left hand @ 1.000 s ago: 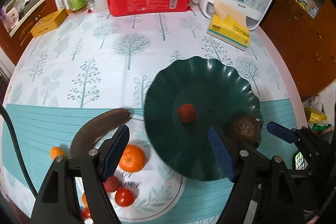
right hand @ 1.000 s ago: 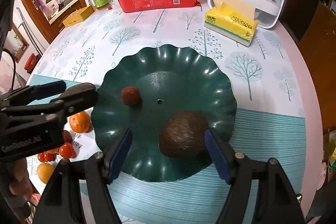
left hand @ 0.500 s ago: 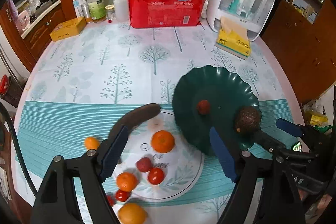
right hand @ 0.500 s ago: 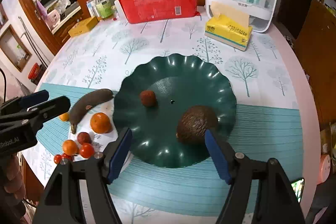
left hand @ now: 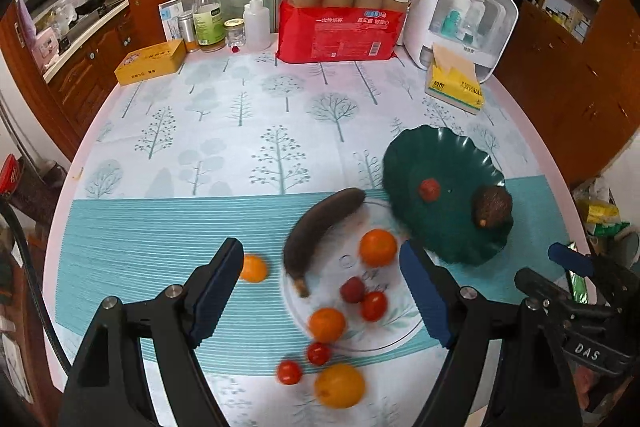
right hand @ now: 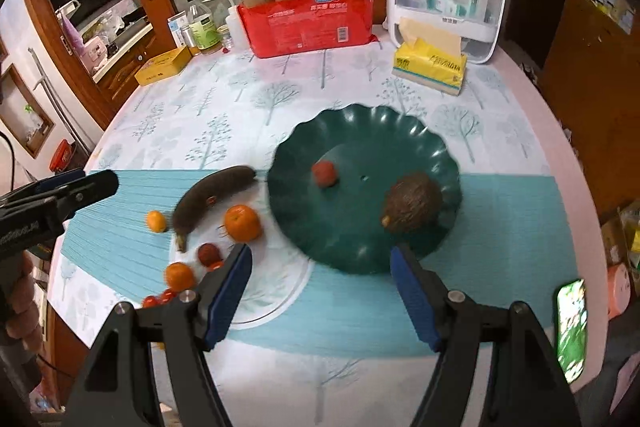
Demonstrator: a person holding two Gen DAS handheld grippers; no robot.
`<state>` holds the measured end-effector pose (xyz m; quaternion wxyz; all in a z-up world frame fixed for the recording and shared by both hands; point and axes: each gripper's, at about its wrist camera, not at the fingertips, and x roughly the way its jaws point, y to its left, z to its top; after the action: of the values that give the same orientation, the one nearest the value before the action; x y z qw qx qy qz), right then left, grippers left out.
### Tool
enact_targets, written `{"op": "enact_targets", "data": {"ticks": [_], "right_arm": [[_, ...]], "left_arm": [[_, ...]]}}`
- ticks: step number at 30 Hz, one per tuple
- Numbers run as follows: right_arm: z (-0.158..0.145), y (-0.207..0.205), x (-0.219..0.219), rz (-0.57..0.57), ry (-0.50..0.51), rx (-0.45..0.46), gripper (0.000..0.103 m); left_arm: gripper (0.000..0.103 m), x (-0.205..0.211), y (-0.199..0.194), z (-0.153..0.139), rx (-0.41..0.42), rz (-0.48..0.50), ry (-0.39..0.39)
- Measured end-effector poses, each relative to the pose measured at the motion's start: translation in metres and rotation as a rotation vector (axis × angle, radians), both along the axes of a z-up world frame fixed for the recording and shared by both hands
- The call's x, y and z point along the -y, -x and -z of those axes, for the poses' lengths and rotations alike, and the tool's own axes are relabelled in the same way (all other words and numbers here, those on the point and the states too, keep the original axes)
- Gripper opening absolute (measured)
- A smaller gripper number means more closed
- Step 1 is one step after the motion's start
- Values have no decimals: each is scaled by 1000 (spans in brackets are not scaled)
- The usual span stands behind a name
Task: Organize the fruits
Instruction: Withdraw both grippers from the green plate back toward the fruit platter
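Observation:
A dark green scalloped plate (left hand: 424,155) (right hand: 360,123) holds a brown avocado (left hand: 492,205) (right hand: 414,201) and a small red lychee (left hand: 429,189) (right hand: 323,173). Left of it, a clear glass plate (left hand: 394,337) (right hand: 276,291) carries a dark banana (left hand: 320,231) (right hand: 214,195), an orange (left hand: 377,247) (right hand: 242,223), tomatoes and small oranges. A small orange (left hand: 253,268) (right hand: 155,221) lies on the cloth. My left gripper (left hand: 320,291) is open and empty above the glass plate. My right gripper (right hand: 320,291) is open and empty, near the green plate's front edge.
At the table's back stand a red pack of cups (left hand: 338,27), a white organiser box (left hand: 460,15), a yellow tissue pack (left hand: 454,85), bottles (left hand: 208,15) and a yellow box (left hand: 150,61). A phone (right hand: 572,327) lies at the right edge.
Both grippers have pulled back and up from the green plate, so more of the table shows. The avocado and lychee stay on the green plate. Both grippers stay open.

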<state>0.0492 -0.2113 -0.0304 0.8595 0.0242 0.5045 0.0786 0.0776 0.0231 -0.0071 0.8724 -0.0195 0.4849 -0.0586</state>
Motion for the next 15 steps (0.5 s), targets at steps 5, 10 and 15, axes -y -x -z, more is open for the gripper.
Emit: {"op": "enact_targets", "data": {"ticks": [5, 10, 15], "right_arm": [[7, 24, -36, -12, -4, -20, 72], [30, 44, -69, -13, -34, -69, 72], [57, 64, -95, -12, -68, -124, 72]], "left_arm": [[79, -25, 11, 15, -23, 72, -17], [79, -42, 24, 42, -68, 144, -48], [79, -53, 40, 79, -144, 255, -74]]}}
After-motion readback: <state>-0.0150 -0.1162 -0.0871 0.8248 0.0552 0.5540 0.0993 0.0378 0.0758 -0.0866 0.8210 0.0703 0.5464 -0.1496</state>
